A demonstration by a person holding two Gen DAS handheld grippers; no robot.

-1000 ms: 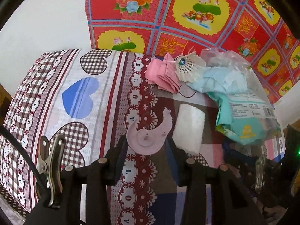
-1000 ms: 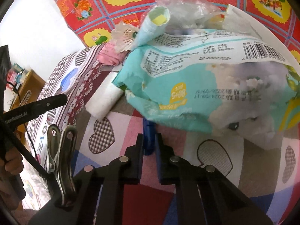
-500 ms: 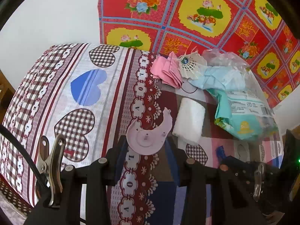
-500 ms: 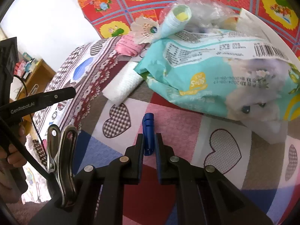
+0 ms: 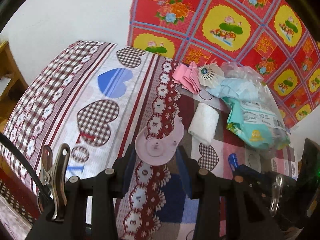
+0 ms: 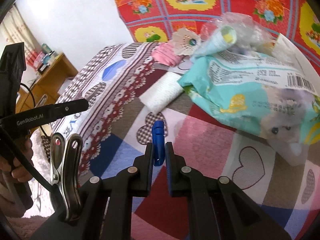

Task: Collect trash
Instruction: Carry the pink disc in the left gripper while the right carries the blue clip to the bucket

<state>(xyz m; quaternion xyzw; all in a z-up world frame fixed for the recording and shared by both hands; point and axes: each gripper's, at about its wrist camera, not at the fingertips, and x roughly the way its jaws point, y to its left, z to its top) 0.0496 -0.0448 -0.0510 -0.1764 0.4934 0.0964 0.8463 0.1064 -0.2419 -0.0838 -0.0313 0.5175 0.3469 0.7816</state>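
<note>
Left gripper (image 5: 158,152) fingers clamped on pink plastic disc (image 5: 159,147), lower centre; right gripper (image 6: 159,154) fingers clamped on blue clip (image 6: 158,142); bed (image 5: 96,92) below.

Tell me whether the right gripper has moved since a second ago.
Yes. The right gripper, shut on the blue clip, has backed away from the teal packet, which looks smaller and farther off now.

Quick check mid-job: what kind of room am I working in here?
Most likely a bedroom at home: the trash lies on a bed with a heart-patterned sheet, a red floral cloth hangs behind, and a wooden shelf holds small items.
</note>
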